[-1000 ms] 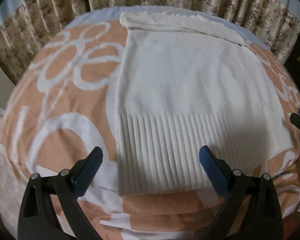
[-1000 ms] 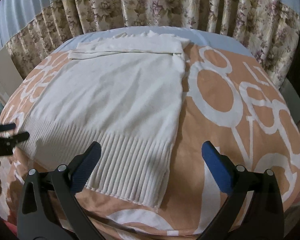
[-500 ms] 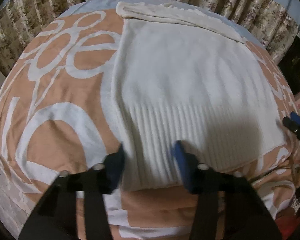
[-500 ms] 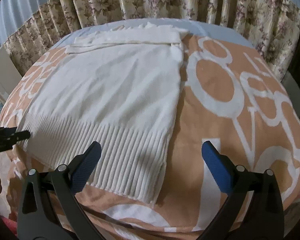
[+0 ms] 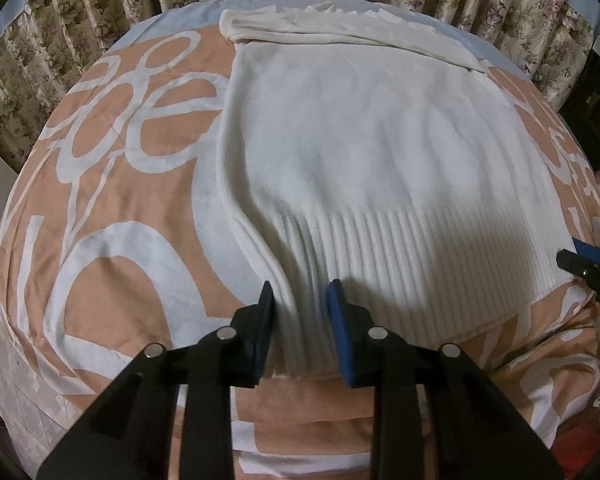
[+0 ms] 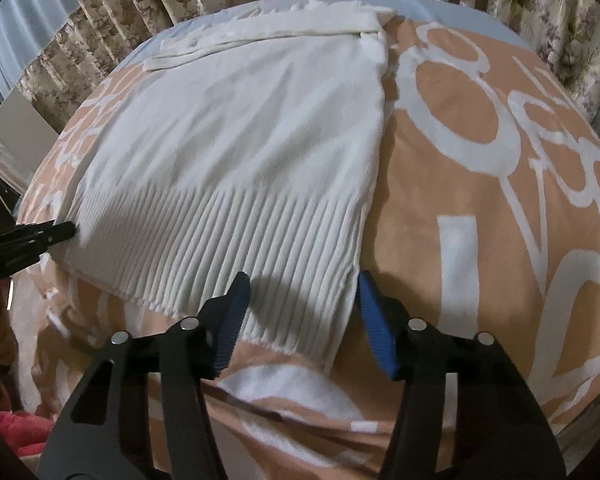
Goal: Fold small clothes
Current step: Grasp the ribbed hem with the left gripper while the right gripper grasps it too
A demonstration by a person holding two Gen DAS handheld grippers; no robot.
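A white knit sweater lies flat on the bed, ribbed hem toward me and sleeves folded across its far end. My left gripper is closing on the hem's left corner. The ribbing is bunched up between its pads, so it is shut on the cloth. My right gripper is closing too, with the hem's right corner lying between its fingers, which do not squeeze it. Each gripper shows at the edge of the other's view: the right gripper and the left gripper.
The sweater rests on an orange blanket with white loops, which covers the whole bed. Floral curtains hang behind the bed. A dark cabinet stands at the right. Something pink lies low at the left.
Both grippers have narrowed from wide open. The left one drew the hem's left corner into a bunch between its pads. The right one sank toward the hem's right corner.
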